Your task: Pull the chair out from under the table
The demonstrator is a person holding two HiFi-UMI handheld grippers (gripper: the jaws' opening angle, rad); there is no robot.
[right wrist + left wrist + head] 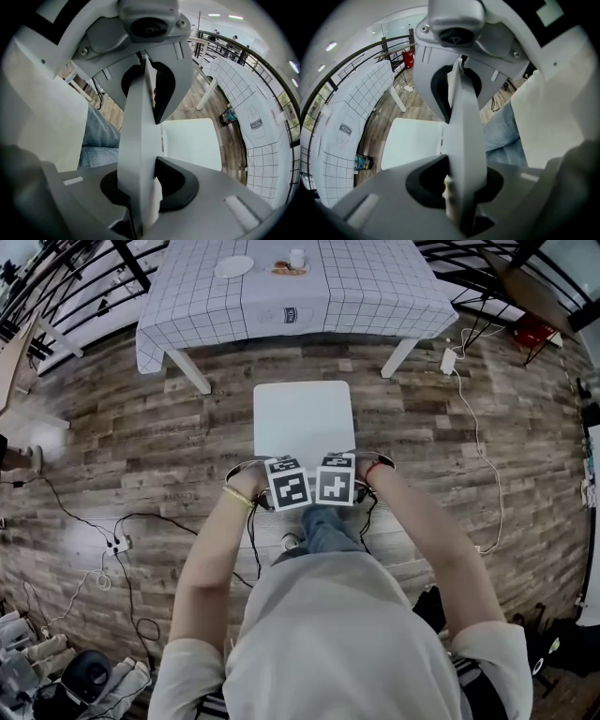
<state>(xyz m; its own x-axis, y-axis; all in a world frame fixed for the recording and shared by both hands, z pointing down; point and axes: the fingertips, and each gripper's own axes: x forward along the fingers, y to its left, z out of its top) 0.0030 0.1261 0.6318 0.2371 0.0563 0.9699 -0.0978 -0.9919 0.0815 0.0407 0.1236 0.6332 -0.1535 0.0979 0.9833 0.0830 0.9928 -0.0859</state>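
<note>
Both arms reach forward, left gripper (pixel 286 472) beside right gripper (pixel 335 470), pointing down. Each clamps the backrest (pixel 464 131) at six o'clock of the chair (pixel 303 418)

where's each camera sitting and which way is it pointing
Head view: on the person's head, looking steeply down at the chair and table; shows both arms, shirt, jeans, left gripper and right gripper.
Left gripper view: rides the left gripper, looks along its jaws, shut on the chair back; jeans at right.
Right gripper view: rides the right gripper, looks along its jaws, shut on the chair back; jeans at left.
Shared: both gripper views show the seat, the table beyond it and the jeans.
</note>
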